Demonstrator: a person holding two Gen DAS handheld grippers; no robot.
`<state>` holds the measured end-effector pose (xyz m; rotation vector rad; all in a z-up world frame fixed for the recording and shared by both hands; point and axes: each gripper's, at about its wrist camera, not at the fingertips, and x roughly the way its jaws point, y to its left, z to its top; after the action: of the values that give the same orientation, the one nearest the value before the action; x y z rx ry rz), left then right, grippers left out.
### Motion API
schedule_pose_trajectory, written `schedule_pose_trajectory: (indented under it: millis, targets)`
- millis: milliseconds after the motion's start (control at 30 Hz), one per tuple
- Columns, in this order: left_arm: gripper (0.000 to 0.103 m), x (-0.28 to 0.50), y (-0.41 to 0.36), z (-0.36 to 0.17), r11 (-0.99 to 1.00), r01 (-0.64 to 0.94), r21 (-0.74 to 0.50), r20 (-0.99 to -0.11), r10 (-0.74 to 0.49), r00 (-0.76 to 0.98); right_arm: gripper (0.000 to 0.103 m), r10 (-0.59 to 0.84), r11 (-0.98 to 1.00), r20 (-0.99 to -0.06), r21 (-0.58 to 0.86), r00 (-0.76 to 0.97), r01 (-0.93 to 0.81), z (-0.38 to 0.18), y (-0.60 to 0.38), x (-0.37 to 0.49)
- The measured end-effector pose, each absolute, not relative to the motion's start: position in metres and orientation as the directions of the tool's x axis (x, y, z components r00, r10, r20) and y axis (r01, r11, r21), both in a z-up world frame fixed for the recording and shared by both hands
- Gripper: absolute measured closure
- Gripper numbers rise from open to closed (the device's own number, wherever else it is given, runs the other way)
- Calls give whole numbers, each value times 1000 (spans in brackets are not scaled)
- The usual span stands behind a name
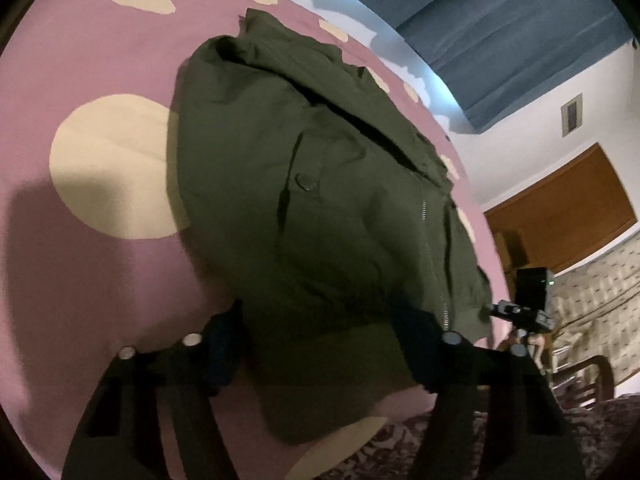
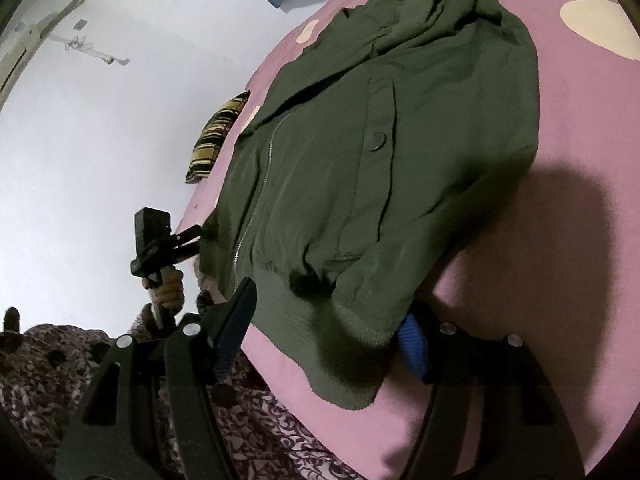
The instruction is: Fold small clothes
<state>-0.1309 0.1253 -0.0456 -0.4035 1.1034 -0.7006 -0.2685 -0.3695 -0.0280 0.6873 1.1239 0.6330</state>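
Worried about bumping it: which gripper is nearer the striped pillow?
Left. The left gripper sits at the jacket's corner below the striped pillow; the right gripper is farther along the hem.

Bed sheet (image 1: 100,280), pink with cream dots. Green jacket (image 1: 320,200) lies flat on sheet, zipped, ribbed hem at the sheet's near edge, collar end away. Striped cushion (image 2: 218,138) beside jacket, at sheet's far edge.

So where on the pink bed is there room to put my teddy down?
There is bare pink sheet beside the green jacket, around the big cream circle. In the right wrist view, the shaded sheet on the jacket's other side is free too. The near edge is crowded: both tongs, left and right, straddle the hem.
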Motion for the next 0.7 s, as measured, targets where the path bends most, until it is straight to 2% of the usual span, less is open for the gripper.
schedule_pose_trajectory:
  millis: [33, 267, 433, 533, 700]
  targets:
    - [45, -131, 124, -46, 731, 309, -608, -678, -681, 277, 41, 748, 642, -589, 759, 308, -109, -28, -370, -270]
    - [68, -133, 126, -45, 766, 305, -565, -713, -640, 286, 78, 651, 742, -687, 667, 324, -76, -29, -375, -276]
    - [78, -133, 125, -37, 774, 329, -540, -722, -628, 292, 84, 621, 763, -705, 644, 342, -59, -22, -373, -282]
    - [82, -130, 129, -29, 742, 331, -583, -684, -668, 292, 85, 672, 702, -645, 711, 363, -34, -18, -380, -285]
    - [87, -114, 137, -12, 590, 313, -744, -520, -806, 284, 88, 778, 523, -459, 851, 430, -39, -6, -397, -287]
